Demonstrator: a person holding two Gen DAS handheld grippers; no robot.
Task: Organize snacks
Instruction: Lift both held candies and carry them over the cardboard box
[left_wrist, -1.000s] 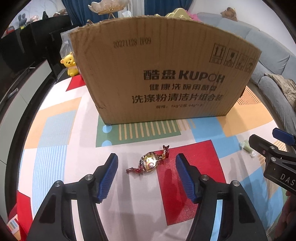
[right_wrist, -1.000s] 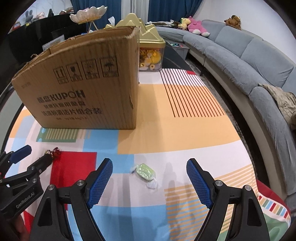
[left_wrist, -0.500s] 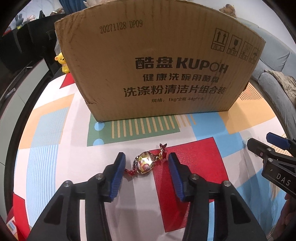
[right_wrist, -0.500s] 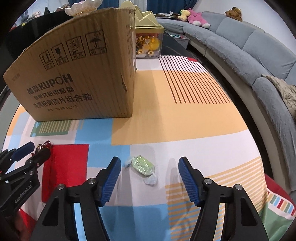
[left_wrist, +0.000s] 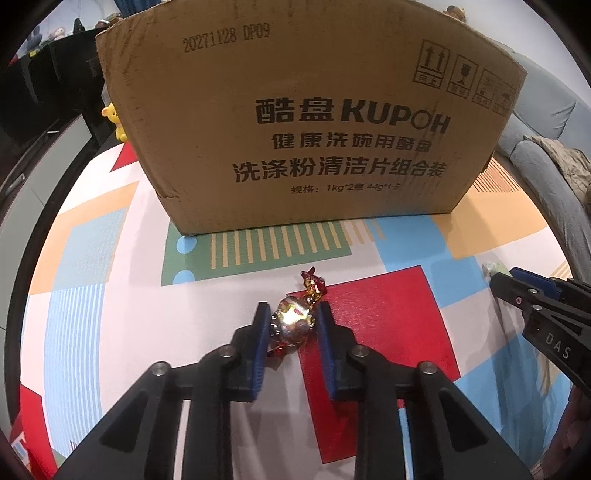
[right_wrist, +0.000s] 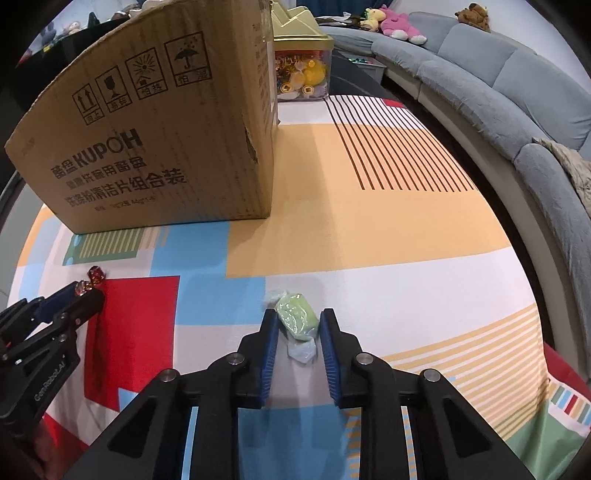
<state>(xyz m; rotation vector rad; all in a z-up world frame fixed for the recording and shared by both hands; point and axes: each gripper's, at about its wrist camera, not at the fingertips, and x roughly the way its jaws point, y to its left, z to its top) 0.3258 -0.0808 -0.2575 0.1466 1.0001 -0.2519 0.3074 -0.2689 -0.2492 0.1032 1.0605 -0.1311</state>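
On the patterned mat (right_wrist: 369, 229), before the brown cardboard box (left_wrist: 314, 122), my left gripper (left_wrist: 292, 325) is closing, pads touching the gold foil-wrapped candy (left_wrist: 293, 321). My right gripper (right_wrist: 297, 325) is clamped on the green clear-wrapped candy (right_wrist: 297, 319).

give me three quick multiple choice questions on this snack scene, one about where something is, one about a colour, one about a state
1. Where does the cardboard box stand?
A. beyond both candies
B. on the sofa
C. behind the grippers

2. What colour is the candy between the right gripper pads?
A. pale green
B. blue
C. black

3. Where is the gold and red candy?
A. inside the box
B. between the left gripper pads, on the mat
C. lifted above the box

Answers: 1 A, it rises past the candies in both views. 2 A, the green candy shows between the blue pads. 3 B, pads flank it on the mat.
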